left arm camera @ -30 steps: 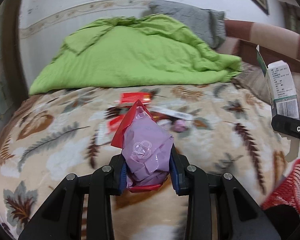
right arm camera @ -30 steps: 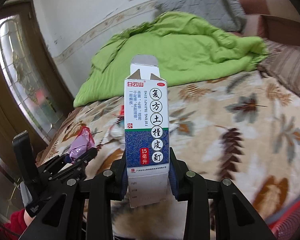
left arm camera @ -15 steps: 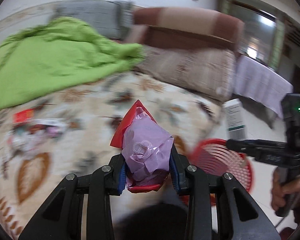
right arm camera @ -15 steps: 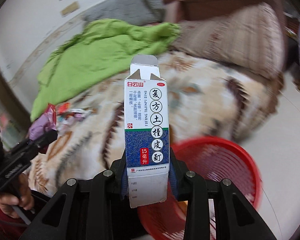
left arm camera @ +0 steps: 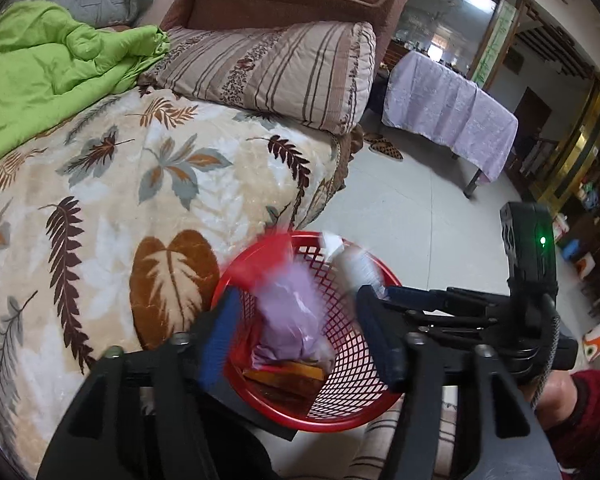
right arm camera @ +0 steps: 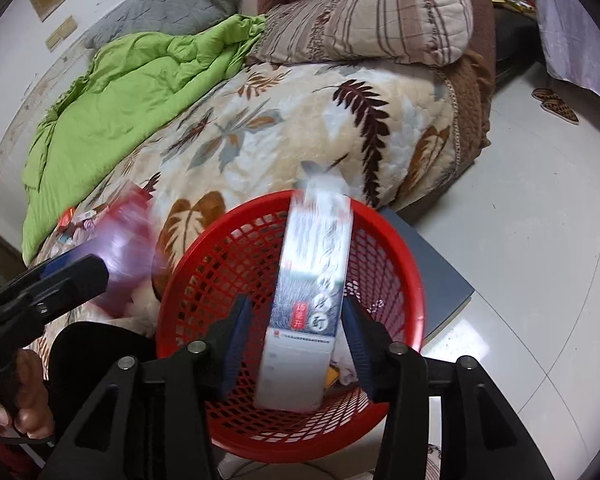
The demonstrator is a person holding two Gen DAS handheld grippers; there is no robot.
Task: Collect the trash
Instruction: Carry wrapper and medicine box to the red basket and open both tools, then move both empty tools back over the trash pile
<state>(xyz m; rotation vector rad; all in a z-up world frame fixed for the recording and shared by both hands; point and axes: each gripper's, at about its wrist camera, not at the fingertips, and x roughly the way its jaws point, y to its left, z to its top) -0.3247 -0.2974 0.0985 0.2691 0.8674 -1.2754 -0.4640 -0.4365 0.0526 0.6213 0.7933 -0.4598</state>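
Over the red basket, both tongs have just been opening: the left gripper has released the purple wrapper; the right gripper, seen close only in its own view, has released the box.

Left gripper over the red basket, jaws apart around a blurred purple wrapper.

The jaws have just been opening; the wrapper sits between them, smeared by motion, neither blue pad touching it, inside the basket's rim. Under the wrapper lies something orange-brown on the basket's mesh. The basket stands on the floor just beside the bed's leaf-patterned blanket. At the basket's far rim a blurred white box shows, just ahead of the right gripper, which reaches in from the right. Beyond the basket, a striped pillow and a green quilt lie on the bed.
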